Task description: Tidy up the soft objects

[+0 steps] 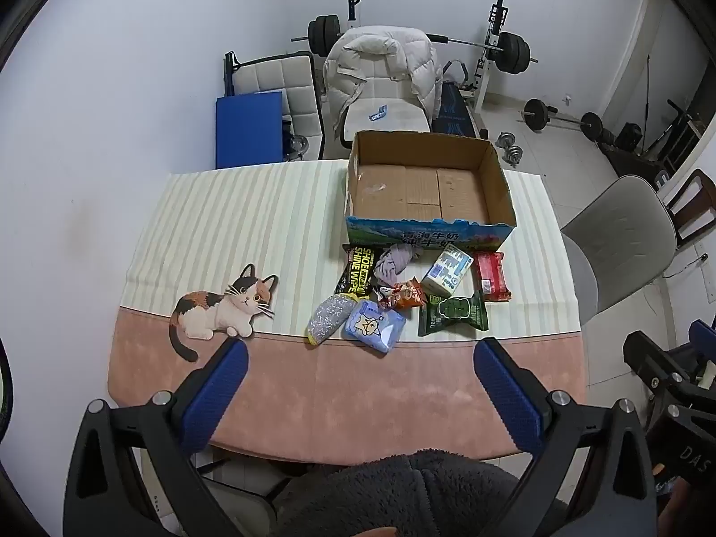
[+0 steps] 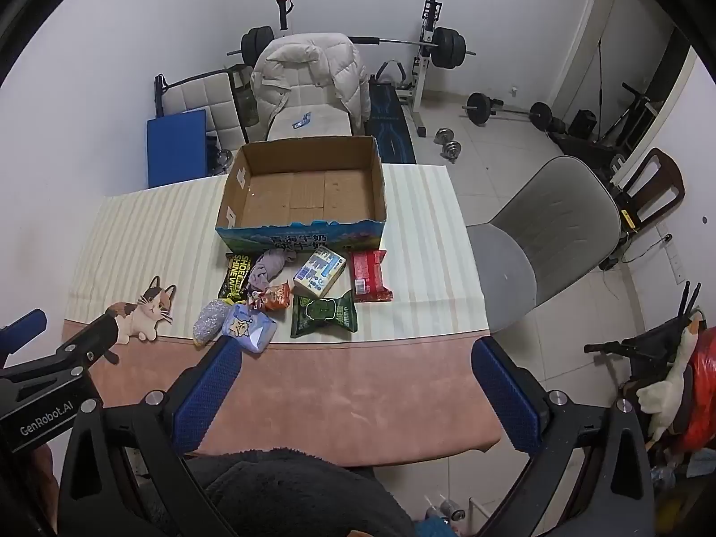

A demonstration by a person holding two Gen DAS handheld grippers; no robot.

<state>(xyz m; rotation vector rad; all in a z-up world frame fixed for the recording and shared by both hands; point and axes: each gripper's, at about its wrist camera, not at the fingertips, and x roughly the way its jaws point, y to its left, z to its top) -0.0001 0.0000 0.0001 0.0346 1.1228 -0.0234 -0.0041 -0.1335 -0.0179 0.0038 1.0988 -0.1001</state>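
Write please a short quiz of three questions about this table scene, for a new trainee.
1. True or false: the cardboard box already holds some items.
2. Which item lies nearest the right edge of the pile: A) the red packet, B) the black shoe wipes pack, C) the silver pouch?
3. In what state are the left tongs and the right tongs?

Key:
1. False; only its bare bottom shows.
2. A.
3. Both stand wide open, holding nothing, above the near pink part of the tablecloth.
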